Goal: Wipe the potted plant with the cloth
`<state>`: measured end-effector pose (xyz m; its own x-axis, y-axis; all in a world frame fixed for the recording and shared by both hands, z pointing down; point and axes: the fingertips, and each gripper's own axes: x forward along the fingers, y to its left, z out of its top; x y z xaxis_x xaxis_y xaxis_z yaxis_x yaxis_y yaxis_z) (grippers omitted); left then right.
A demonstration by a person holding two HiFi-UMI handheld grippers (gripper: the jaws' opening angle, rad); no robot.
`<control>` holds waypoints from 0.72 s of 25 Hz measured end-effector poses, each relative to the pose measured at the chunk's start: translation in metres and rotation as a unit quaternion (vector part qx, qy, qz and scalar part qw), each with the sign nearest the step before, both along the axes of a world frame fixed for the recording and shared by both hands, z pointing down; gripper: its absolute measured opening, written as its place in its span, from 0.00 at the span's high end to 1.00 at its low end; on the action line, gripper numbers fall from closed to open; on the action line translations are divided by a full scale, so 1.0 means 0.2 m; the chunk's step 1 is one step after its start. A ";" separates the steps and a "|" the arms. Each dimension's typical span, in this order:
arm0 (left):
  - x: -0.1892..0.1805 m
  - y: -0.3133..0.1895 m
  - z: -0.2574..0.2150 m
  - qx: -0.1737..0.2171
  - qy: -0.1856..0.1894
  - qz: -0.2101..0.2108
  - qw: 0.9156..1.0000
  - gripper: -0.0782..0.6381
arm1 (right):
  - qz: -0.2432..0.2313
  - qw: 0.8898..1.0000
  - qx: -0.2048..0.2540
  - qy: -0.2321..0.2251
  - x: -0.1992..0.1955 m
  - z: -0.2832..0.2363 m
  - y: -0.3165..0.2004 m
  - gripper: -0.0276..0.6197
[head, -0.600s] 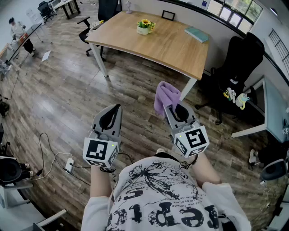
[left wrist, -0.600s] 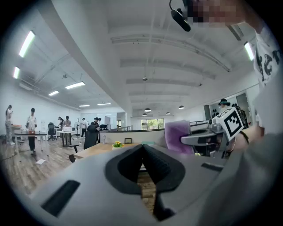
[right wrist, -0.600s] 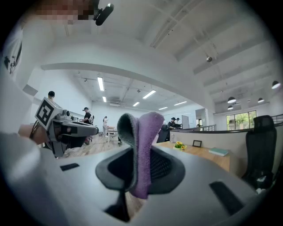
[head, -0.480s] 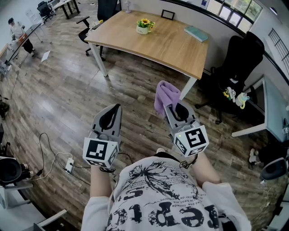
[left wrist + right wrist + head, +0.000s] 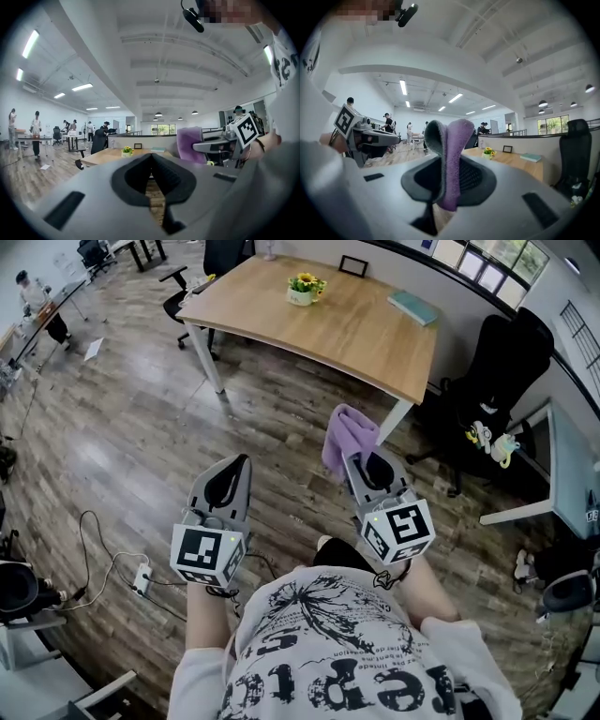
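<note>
A small potted plant (image 5: pixel 304 289) with yellow flowers in a white pot stands far off on the wooden table (image 5: pixel 356 334); it also shows as the plant (image 5: pixel 126 151) and the plant (image 5: pixel 489 153) in the two gripper views. My right gripper (image 5: pixel 362 461) is shut on a purple cloth (image 5: pixel 346 439), which sticks up between its jaws as the cloth (image 5: pixel 451 161). My left gripper (image 5: pixel 232 478) is shut with nothing in it. Both grippers hang over the floor, well short of the table.
A teal book (image 5: pixel 412 307) and a small picture frame (image 5: pixel 352 266) lie on the table. A black office chair (image 5: pixel 492 381) stands at the right, another chair (image 5: pixel 183 294) at the table's left end. Cables and a power strip (image 5: pixel 142 581) lie on the floor at the left.
The table and plant have slid slightly up and right in the head view. Both grippers keep their places and their states.
</note>
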<state>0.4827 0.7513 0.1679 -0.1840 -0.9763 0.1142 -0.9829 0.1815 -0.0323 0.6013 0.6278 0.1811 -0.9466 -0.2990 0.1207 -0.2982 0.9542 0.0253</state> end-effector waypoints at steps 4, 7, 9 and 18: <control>-0.08 -0.05 0.05 -0.008 0.006 -0.011 1.000 0.89 | -0.010 1.000 -0.005 0.013 -0.09 0.06 -0.07 0.85; -0.21 -0.14 0.09 -0.012 0.012 -0.033 0.999 0.89 | -0.025 0.999 -0.013 0.018 -0.21 0.11 -0.19 0.85; -0.31 -0.23 0.11 -0.013 0.019 -0.050 0.998 0.89 | -0.041 0.999 -0.015 0.022 -0.31 0.15 -0.29 0.85; -0.91 -0.99 0.09 -0.014 0.022 -0.078 0.997 0.89 | -0.068 0.997 -0.023 0.032 -0.93 0.15 -1.10 0.85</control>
<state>0.3014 0.5523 0.1858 -0.3278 -0.9325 0.1518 -0.9433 0.3320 0.0025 0.4159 0.4080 0.2105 -0.9681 -0.1609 0.1922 -0.1649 0.9863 -0.0048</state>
